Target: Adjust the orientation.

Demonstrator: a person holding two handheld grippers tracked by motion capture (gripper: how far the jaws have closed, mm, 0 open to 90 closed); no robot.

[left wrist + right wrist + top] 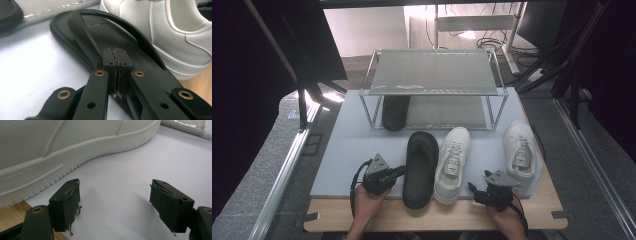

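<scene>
A black slipper [419,167] lies lengthwise on the grey mat [347,150], with a white sneaker [453,162] touching its right side. My left gripper [400,171] is shut at the slipper's left edge. In the left gripper view its pads [110,60] press together over the slipper [100,32], and I see nothing between them. My right gripper [472,189] is open just right of the sneaker's heel. In the right gripper view it [115,200] hovers low over the mat [140,165], beside the sneaker's sole [62,152], with nothing between its fingers.
A second white sneaker [520,152] sits at the mat's right edge. A two-level metal rack [432,75] stands at the back, with another black slipper [395,112] on its lower shelf at the left. Bare wooden table [452,217] runs along the front.
</scene>
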